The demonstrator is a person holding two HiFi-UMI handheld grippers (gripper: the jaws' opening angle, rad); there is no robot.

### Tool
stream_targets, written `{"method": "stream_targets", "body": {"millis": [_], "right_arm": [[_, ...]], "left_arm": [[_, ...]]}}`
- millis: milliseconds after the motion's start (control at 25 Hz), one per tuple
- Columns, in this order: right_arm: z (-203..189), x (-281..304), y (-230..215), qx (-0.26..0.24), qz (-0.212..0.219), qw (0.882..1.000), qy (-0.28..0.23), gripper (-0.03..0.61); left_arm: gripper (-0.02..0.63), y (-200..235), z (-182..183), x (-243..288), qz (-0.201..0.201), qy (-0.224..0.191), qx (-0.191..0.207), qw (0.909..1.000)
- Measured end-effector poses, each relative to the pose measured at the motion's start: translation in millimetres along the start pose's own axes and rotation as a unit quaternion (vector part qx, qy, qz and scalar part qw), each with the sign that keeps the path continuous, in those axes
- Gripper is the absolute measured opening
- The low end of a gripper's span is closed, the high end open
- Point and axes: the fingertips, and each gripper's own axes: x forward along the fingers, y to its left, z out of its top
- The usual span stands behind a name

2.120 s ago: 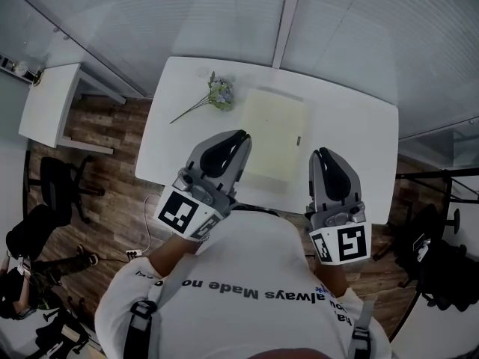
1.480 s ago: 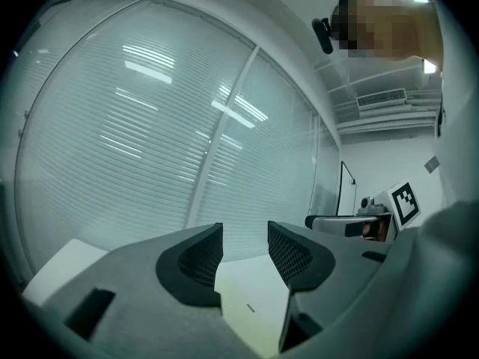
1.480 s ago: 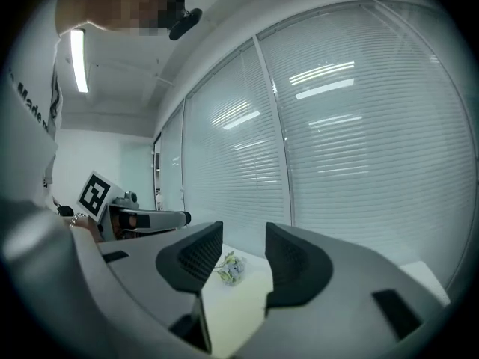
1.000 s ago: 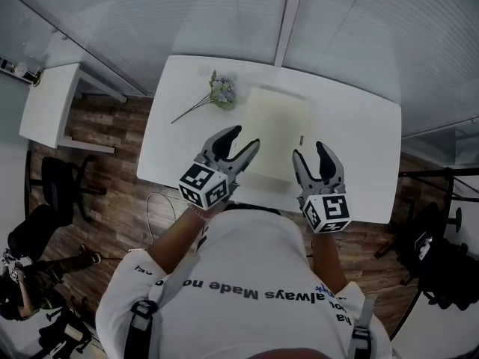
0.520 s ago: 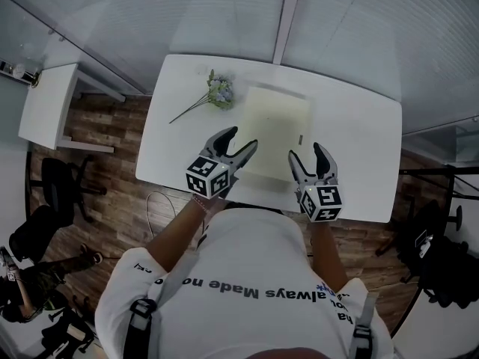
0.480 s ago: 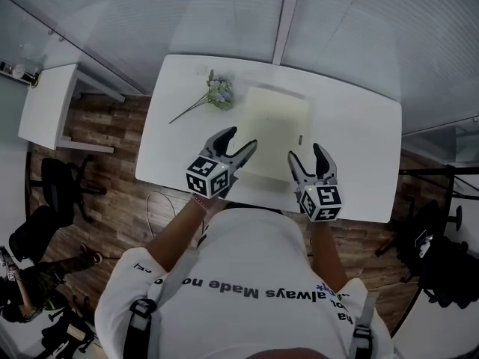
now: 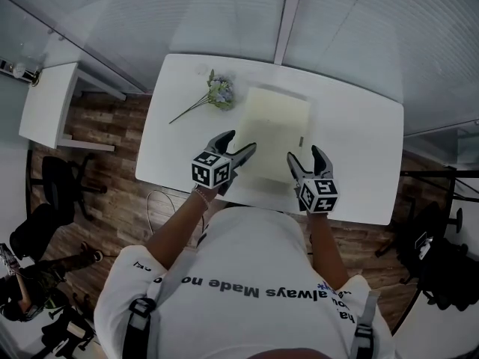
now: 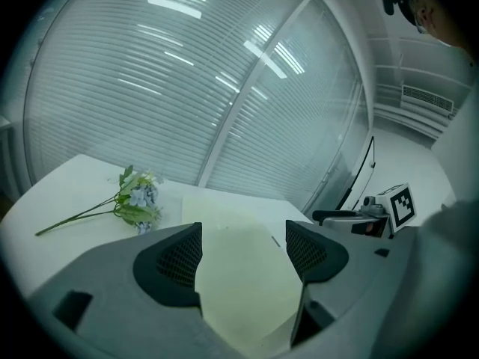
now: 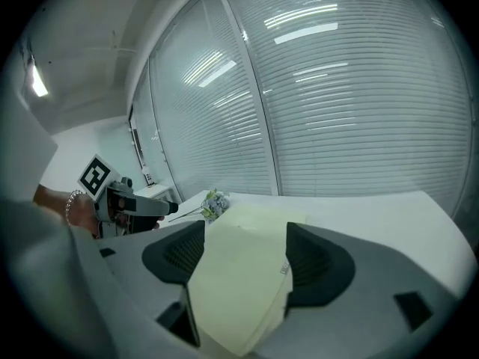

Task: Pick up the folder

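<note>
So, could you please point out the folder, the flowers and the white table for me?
folder (image 7: 275, 129), head view, the middle of its pale yellow cover.
flowers (image 7: 221, 93), head view, the blossom cluster at the stems' end.
white table (image 7: 352, 129), head view, the bare top to the right of the folder.

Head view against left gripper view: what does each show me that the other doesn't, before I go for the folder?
Head view only: the black office chair on the floor and the marker cube on the left gripper. Left gripper view only: that gripper's black mesh pads, close up. Shared: the pale yellow rectangular folder, the blue-flowered sprig, the white table and the right gripper. Both grippers' jaws have just been opening; they stand apart, with nothing held between them.
</note>
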Motion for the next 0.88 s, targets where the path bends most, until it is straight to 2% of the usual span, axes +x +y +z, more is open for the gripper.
{"method": "stream_targets", "body": {"millis": [560, 880], "right_arm": [[-77.5, 27.7, -25.4, 0.065, -0.002, 0.994, 0.083, 0.305], [-113.2, 39.5, -29.9, 0.107, 0.001, 0.987, 0.12, 0.308]], "left_arm": [[0.334, 45.5, -69.6, 27.1, 0.001, 0.065, -0.086, 0.9941], [0.337, 56.0, -101.2, 36.8, -0.005, 0.107, -0.098, 0.9893]]}}
